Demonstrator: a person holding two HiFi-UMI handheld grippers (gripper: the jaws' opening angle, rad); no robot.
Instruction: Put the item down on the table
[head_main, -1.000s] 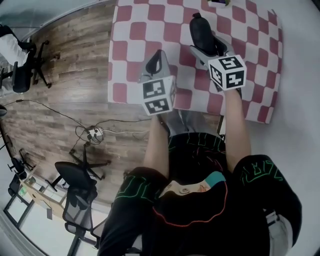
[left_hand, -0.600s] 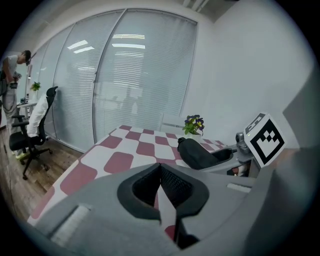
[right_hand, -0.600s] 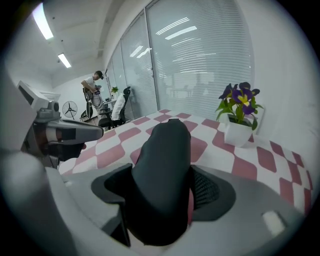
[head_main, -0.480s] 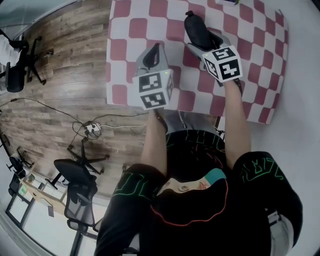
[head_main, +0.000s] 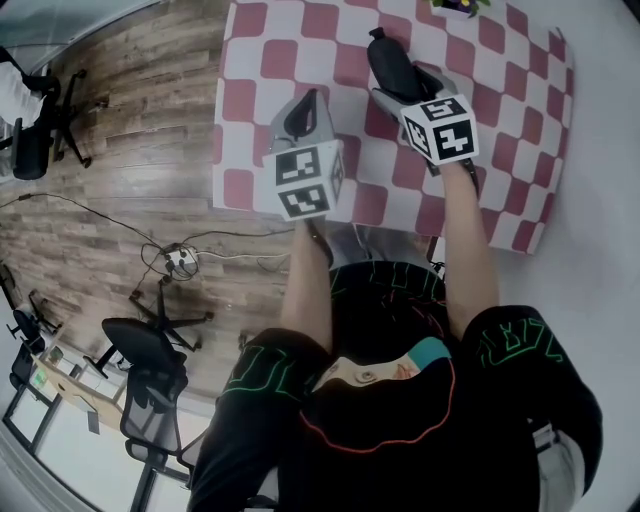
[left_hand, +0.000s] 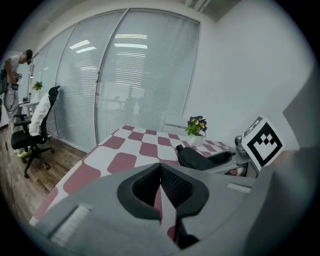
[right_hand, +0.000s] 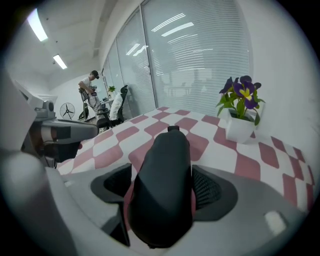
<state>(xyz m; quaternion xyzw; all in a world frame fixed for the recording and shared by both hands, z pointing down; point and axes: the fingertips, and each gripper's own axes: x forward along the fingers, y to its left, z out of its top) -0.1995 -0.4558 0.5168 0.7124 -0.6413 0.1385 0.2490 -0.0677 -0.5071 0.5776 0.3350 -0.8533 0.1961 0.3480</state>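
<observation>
The left gripper (head_main: 306, 108) hangs over the checkered table (head_main: 300, 40), the farther of the two grippers from the flower pot (right_hand: 240, 127). In its own view the two dark pads meet at their tips, with only a thin wedge of cloth showing below them. Nothing sits between them, so it has no part in the job at this point.

The right gripper (head_main: 408, 88) is nearer the pot, on the person's side of it. Its jaws are pressed against both flanks of the black item (right_hand: 162, 180), a smooth, rounded, oblong thing (it could be a computer mouse, though I cannot be sure). The item's nose points out past the jaws over the cloth, with the pot ahead of it and to its right, near but clearly apart.

As for progress, the item has been brought over the table, which is the larger part of the work. It is not yet set down and let go. No view shows whether its underside touches the cloth. What seems left is to rest it on the table short of the pot and spread the jaws.
</observation>
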